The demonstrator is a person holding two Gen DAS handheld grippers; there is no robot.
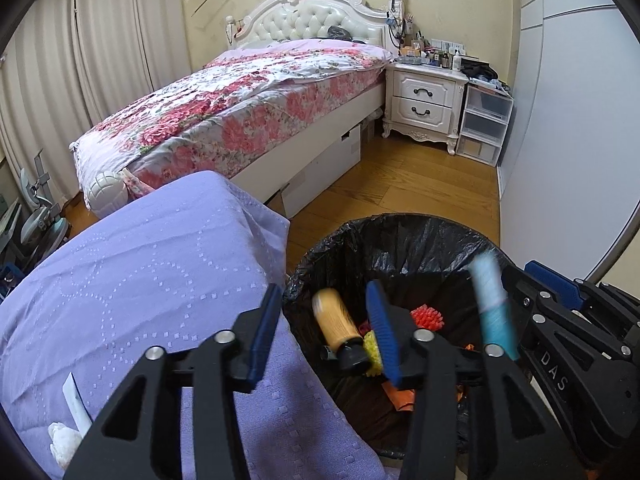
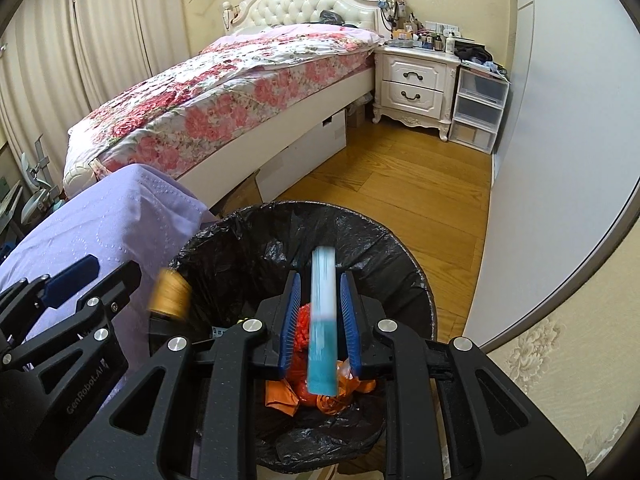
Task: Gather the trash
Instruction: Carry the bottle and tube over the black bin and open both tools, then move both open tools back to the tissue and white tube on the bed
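Note:
A bin lined with a black bag (image 1: 400,226) (image 2: 320,210) stands on the floor below both grippers and holds orange wrappers (image 2: 280,398) and a red spiky ball (image 1: 427,316). My left gripper (image 1: 325,290) is open over the bin's left rim. A tan bottle with a black cap (image 1: 340,328) (image 2: 170,294) shows blurred between its blue pads, cap down, touching neither pad. My right gripper (image 2: 321,278) is over the bin's middle. A teal tube (image 2: 322,320) (image 1: 490,304) stands blurred between its pads with a narrow gap on each side.
A purple quilted cover (image 1: 140,280) lies against the bin's left side, with white crumpled paper (image 1: 66,440) on it. Behind are a floral bed (image 1: 240,100), a white nightstand (image 1: 424,100), plastic drawers (image 1: 484,124) and wooden floor (image 1: 420,184). A pale wardrobe door (image 1: 572,120) runs along the right.

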